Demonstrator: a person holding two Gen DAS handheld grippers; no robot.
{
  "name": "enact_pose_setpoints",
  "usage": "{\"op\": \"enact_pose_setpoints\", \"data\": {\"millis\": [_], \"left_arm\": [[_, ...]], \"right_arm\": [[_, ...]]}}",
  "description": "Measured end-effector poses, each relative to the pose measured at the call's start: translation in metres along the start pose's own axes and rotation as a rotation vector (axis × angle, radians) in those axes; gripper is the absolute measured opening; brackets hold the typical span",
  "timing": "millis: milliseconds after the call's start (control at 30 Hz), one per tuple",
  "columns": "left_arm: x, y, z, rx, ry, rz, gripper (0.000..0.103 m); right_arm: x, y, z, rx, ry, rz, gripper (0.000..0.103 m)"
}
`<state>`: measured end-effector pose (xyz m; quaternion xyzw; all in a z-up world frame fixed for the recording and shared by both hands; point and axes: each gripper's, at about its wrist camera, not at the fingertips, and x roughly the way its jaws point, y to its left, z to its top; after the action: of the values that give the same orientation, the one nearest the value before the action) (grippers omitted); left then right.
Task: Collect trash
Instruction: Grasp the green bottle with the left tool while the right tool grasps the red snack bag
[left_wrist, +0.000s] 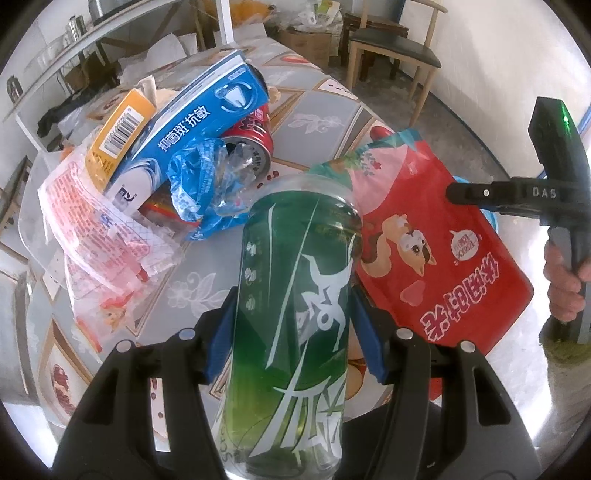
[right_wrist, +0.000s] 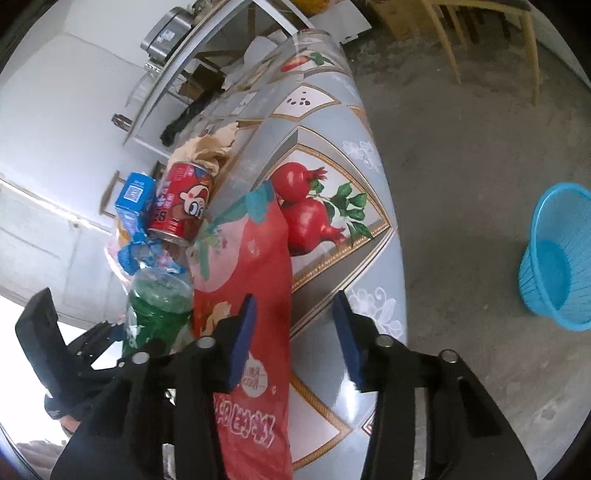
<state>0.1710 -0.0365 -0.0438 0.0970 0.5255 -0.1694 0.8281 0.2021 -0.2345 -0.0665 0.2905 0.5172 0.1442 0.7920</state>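
Green bottle (left_wrist: 295, 321), clear plastic with white lettering, sits clamped between the blue pads (left_wrist: 221, 332) of the left gripper (left_wrist: 295, 328), held over the patterned table (left_wrist: 317, 110). Its cap end is cut off at the frame bottom. Beside it lies a red snack bag (left_wrist: 443, 258); behind, a blue box (left_wrist: 199, 122), red can (left_wrist: 255, 140) and crumpled wrappers (left_wrist: 107, 236), partly overlapping and hard to separate. Right gripper (right_wrist: 295, 336) angles down over the bag's edge, jaws apart, nothing pressed between them. Blue basket (right_wrist: 557, 258) stands on the floor, well apart from the table.
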Motion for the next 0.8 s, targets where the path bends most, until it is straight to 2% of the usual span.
{"op": "enact_pose_setpoints", "data": {"millis": [133,200,400,800], "left_arm": [[0.000,0.003,0.000,-0.012,-0.003,-0.009,0.056],[0.000,0.002,0.001,-0.013,-0.008,-0.007,0.055],[-0.003,0.002,0.000,-0.024,-0.033,-0.007,0.055],[-0.044,0.002,-0.005,-0.085,-0.151,-0.027,0.053]], "right_arm": [[-0.001,0.004,-0.004,-0.015,0.004,-0.019,0.021],[-0.001,0.004,-0.006,-0.007,0.012,-0.005,0.011],[-0.010,0.011,-0.015,0.010,-0.019,0.017,0.005],[-0.073,0.019,-0.027,0.021,-0.168,0.029,0.003]]}}
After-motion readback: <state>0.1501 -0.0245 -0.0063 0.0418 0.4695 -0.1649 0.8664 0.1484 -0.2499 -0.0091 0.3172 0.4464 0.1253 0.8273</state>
